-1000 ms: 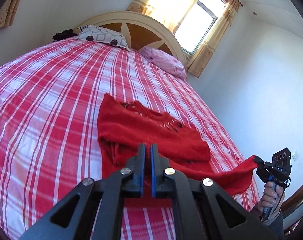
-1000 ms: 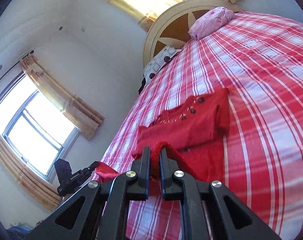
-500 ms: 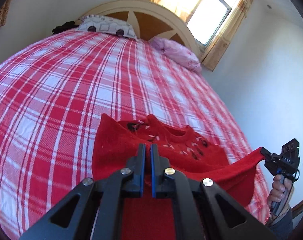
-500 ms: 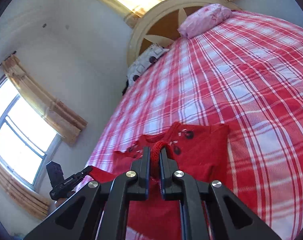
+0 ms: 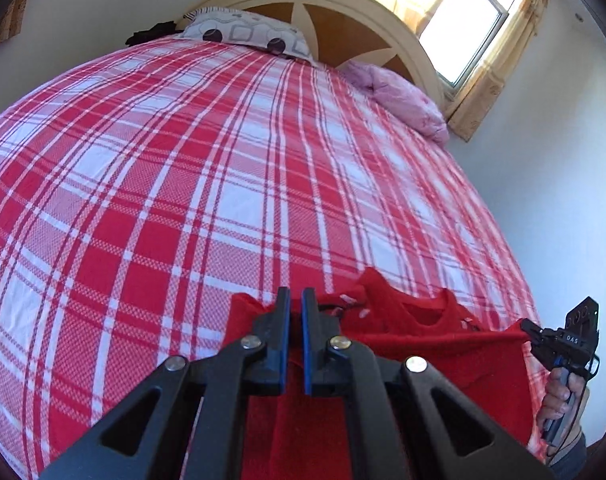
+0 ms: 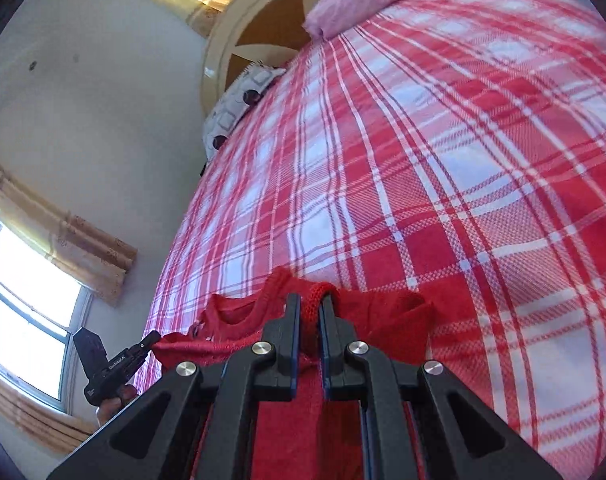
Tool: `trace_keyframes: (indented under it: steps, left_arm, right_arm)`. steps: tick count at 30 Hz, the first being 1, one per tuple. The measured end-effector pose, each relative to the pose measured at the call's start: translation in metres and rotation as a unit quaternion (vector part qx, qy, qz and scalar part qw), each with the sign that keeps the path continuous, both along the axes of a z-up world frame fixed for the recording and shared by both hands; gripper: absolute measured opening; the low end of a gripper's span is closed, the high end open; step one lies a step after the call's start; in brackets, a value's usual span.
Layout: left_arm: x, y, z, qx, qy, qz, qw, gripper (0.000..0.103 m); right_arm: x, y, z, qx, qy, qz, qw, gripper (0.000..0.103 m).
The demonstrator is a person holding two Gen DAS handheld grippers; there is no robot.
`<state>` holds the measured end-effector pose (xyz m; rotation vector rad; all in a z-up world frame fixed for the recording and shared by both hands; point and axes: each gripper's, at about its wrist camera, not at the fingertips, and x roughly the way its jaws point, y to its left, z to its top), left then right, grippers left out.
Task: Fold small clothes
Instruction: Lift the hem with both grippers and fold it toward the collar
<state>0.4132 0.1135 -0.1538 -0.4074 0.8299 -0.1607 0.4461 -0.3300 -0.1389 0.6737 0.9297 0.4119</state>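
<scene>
From the left wrist view, a red knitted sweater (image 5: 415, 344) lies on the near part of a bed covered by a red-and-white plaid sheet (image 5: 183, 184), its neckline facing up the bed. The left gripper (image 5: 296, 300) is clamped on one corner of the sweater, cloth bunched between its blue-lined fingers. At the far right the right gripper (image 5: 529, 330) pinches another corner, pulling that edge taut above the sheet; a hand (image 5: 559, 396) grips its handle. A patterned pillow (image 5: 247, 34) and a pink pillow (image 5: 399, 98) sit against the arched headboard (image 5: 343, 12), beside a curtained window (image 5: 471, 20).

From the right wrist view, the right gripper (image 6: 310, 304) is closed on a thick fold of the red sweater (image 6: 387, 320), which spreads under it on the plaid sheet (image 6: 443, 160). At the lower left, the left gripper (image 6: 153, 340) holds the opposite corner, angled down toward the bed. Both pillows and the headboard (image 6: 239, 28) lie beyond.
</scene>
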Motion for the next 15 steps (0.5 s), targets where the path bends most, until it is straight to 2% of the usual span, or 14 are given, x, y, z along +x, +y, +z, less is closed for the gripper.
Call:
trace_keyframes:
  steps: [3, 4, 5, 6, 8, 11, 15]
  left_arm:
    - [0.003, 0.004, -0.001, 0.016, -0.006, 0.022, 0.9996, 0.006]
    - [0.003, 0.009, 0.000, 0.015, -0.005, 0.032, 0.9994, 0.007]
    - [0.003, 0.014, 0.000, 0.011, 0.000, 0.042, 0.9990, 0.010]
    - [0.003, 0.018, -0.001, 0.009, 0.003, 0.050, 0.9987, 0.015]
    - [-0.002, 0.025, -0.002, 0.006, 0.008, 0.062, 0.9980, 0.020]
    - [-0.013, 0.022, -0.002, 0.009, 0.014, 0.057, 0.9982, 0.020]
    - [-0.046, 0.005, 0.004, 0.063, -0.006, 0.035, 0.9974, 0.029]
  right_arm:
    - [0.016, 0.002, -0.008, -0.003, 0.014, -0.009, 1.000, 0.012]
    - [0.017, 0.000, -0.005, -0.010, 0.003, -0.019, 1.000, 0.031]
    - [0.017, -0.003, -0.001, -0.009, -0.008, -0.029, 1.000, 0.065]
    - [0.016, -0.009, 0.003, -0.004, -0.022, -0.044, 0.999, 0.074]
    - [0.010, -0.017, 0.014, 0.001, -0.045, -0.056, 0.997, 0.076]
    - [-0.007, -0.012, 0.027, -0.044, -0.060, -0.046, 0.996, 0.076]
    - [-0.048, 0.006, 0.037, -0.117, -0.078, -0.006, 0.990, 0.076]
